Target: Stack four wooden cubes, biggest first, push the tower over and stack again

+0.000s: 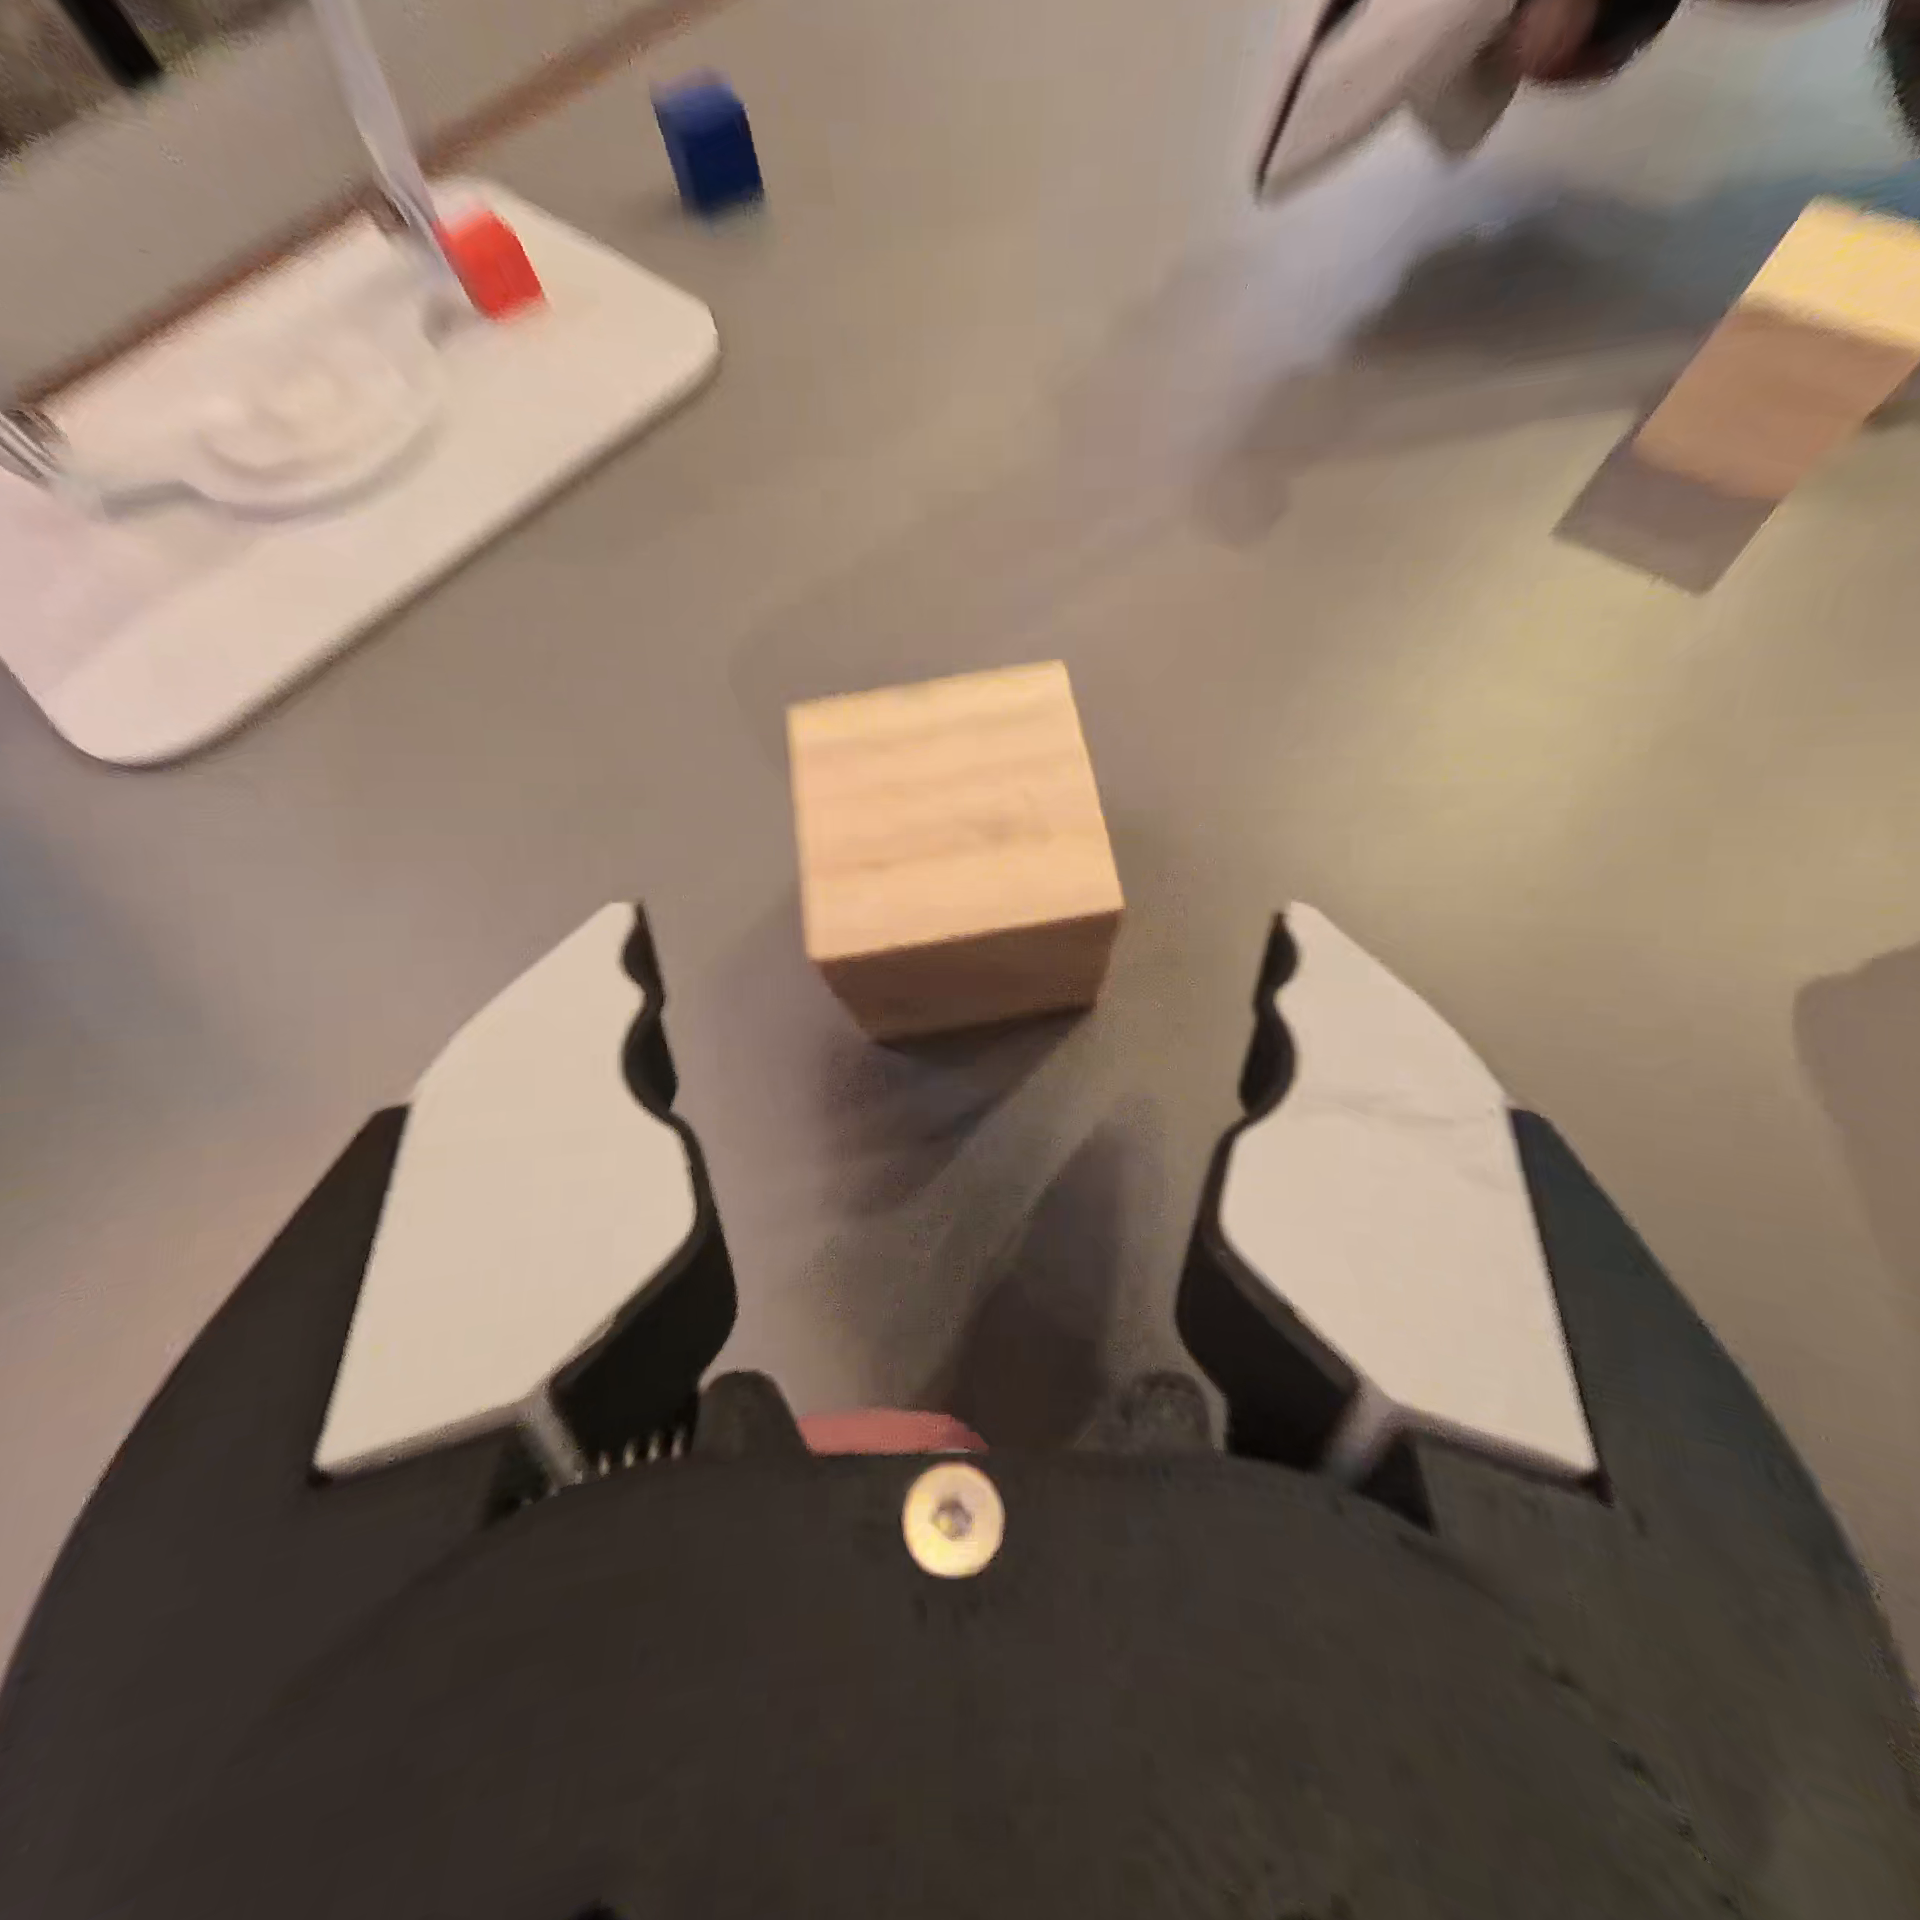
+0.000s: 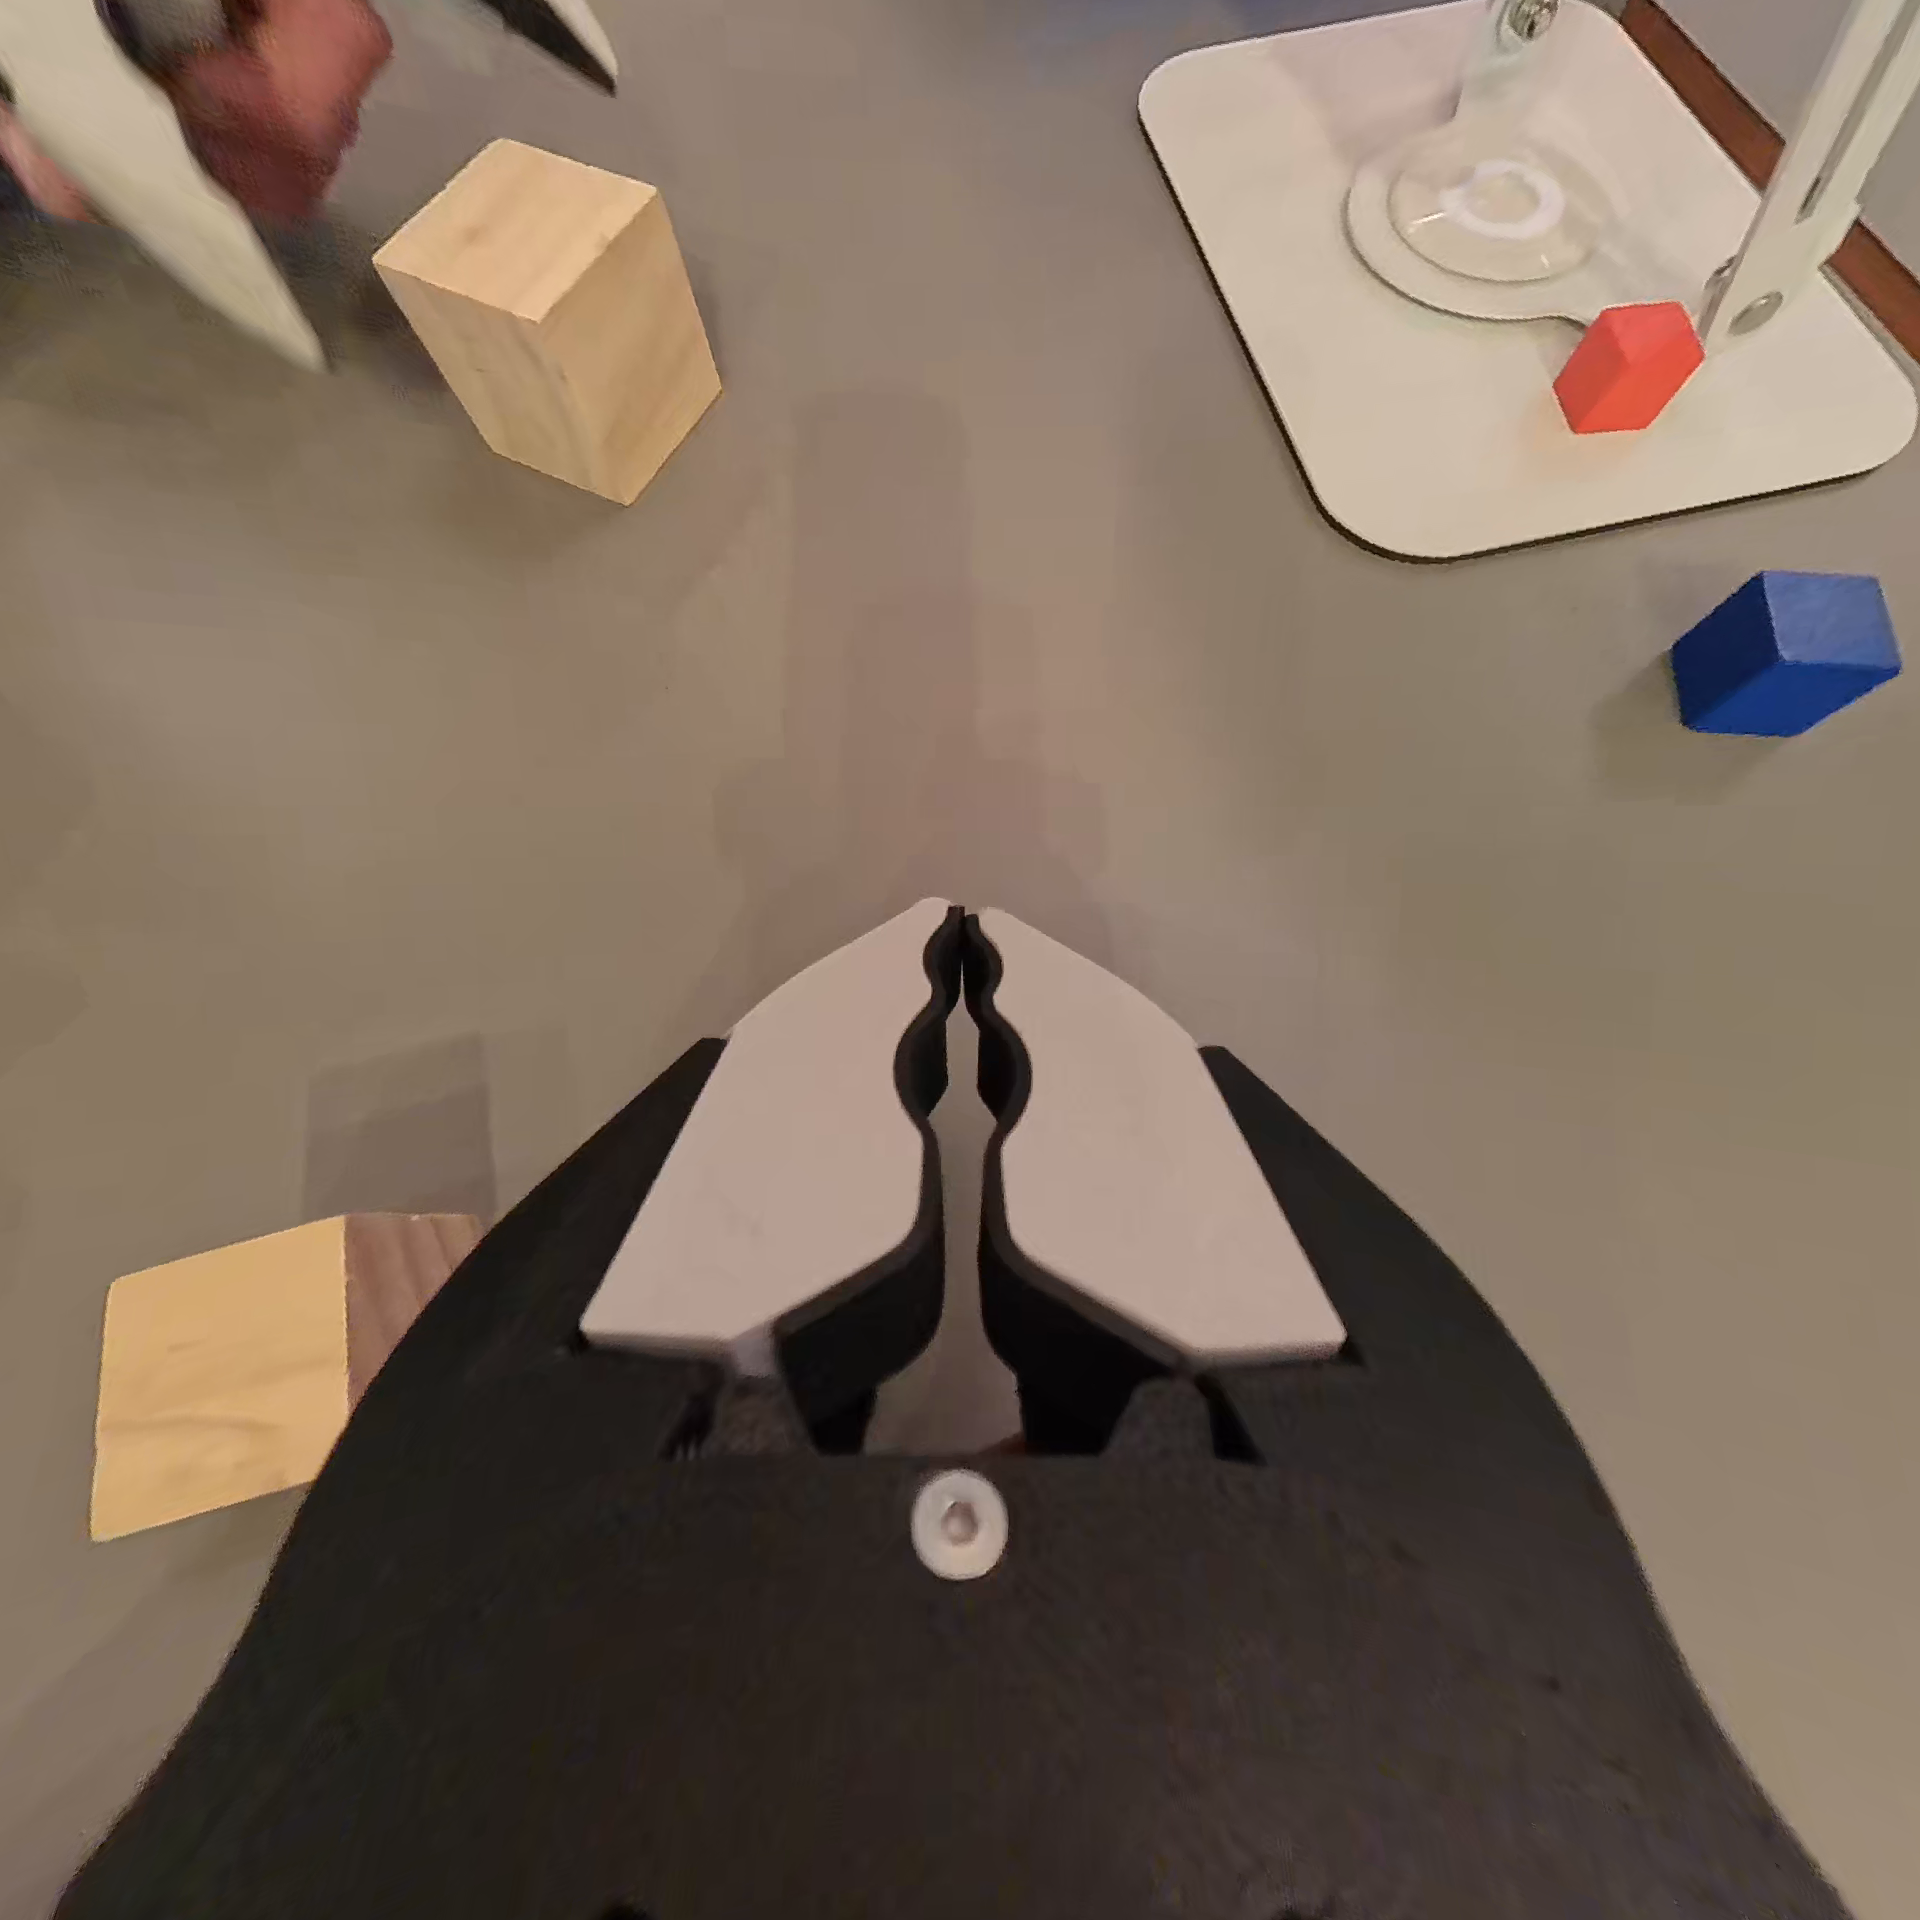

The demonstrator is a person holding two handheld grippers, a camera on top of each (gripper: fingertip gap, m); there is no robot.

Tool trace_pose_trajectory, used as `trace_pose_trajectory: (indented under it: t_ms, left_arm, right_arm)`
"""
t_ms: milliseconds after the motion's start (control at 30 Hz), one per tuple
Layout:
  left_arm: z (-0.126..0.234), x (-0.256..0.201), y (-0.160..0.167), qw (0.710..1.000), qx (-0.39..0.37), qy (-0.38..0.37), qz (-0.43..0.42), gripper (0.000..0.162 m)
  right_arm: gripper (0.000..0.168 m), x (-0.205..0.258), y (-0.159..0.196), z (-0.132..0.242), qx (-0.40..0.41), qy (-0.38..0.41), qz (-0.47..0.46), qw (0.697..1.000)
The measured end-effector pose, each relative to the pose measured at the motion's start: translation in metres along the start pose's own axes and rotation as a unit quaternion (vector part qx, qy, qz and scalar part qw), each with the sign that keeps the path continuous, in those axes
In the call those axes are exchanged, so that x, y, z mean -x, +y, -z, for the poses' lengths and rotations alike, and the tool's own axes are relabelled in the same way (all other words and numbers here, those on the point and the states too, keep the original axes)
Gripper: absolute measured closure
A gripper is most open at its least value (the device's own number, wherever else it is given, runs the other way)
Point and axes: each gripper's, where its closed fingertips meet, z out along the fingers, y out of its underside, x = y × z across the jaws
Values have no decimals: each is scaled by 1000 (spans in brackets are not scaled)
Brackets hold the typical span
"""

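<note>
A pale wooden cube (image 1: pixel 951 847) sits on the grey surface (image 1: pixel 1351 831) just ahead of the left gripper (image 1: pixel 961 914), whose fingers are spread and empty. The right gripper (image 2: pixel 958 914) is pressed closed on nothing; only its view sharply shows the red cube (image 2: pixel 1626 369) on the white mat (image 2: pixel 1403 436) and the blue cube (image 2: pixel 1782 655) beside it.

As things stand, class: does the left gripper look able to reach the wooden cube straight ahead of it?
Probably yes. The left gripper is open, the wooden cube sits just beyond its fingertips, looking narrower than the gap, and only bare table lies between.

Each camera sits behind its claw, looking steeply down, close to the worktop (image 1: pixel 1039 416); both share the white mat (image 1: pixel 582 436) (image 2: pixel 1403 436).
</note>
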Motion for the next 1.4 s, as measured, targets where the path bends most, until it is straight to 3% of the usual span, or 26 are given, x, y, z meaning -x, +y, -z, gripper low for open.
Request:
trace_pose_trajectory:
  t_ms: [33,67,133,267,433,467,567,633,700,767,800,867,1000,1200,1267,1400]
  left_arm:
    - [-7,-3,7,1000,17,-9,9,50]
    - [-12,-3,9,999,31,-18,7,60]
    - [-20,-5,1,1000,24,-17,-8,101]
    - [-29,0,-5,999,22,11,-29,101]
    - [-15,27,7,995,21,77,-56,102]
    - [-13,30,9,993,17,99,-68,102]
    - [-8,37,14,986,17,141,-91,102]
    - [-6,35,15,979,16,173,-108,102]
    - [-7,32,14,975,18,189,-117,102]
    - [-8,27,13,970,14,200,-135,102]
    - [-9,25,12,970,13,202,-136,102]
    - [-9,25,12,969,12,198,-147,101]
    - [-9,24,12,969,7,197,-149,101]
    - [-8,23,13,967,6,205,-153,101]
    - [-8,23,13,967,6,205,-154,101]
    - [-8,22,13,966,6,209,-154,101]
  right_arm:
    - [168,1,0,-1,1,-1,2,1000]
    - [168,2,0,-2,2,-2,4,1000]
    - [168,4,-1,-2,0,-5,3,1000]
    - [168,11,-5,10,-10,-19,12,1000]
    - [168,53,-3,53,-29,-87,54,994]
    - [158,62,0,60,-32,-93,57,994]
    - [107,86,18,69,-17,-88,63,994]
    - [94,101,40,61,23,-87,65,994]
    - [92,109,63,49,71,-82,68,992]
    - [101,119,69,35,78,-100,70,989]
    - [122,120,65,29,72,-99,76,990]
    - [122,122,44,17,49,-103,87,990]
    - [123,113,-33,-18,-4,-93,98,991]
    - [122,107,-127,-89,20,-137,170,976]
    - [123,103,-141,-110,38,-144,170,974]
    - [123,99,-136,-138,90,-154,171,969]
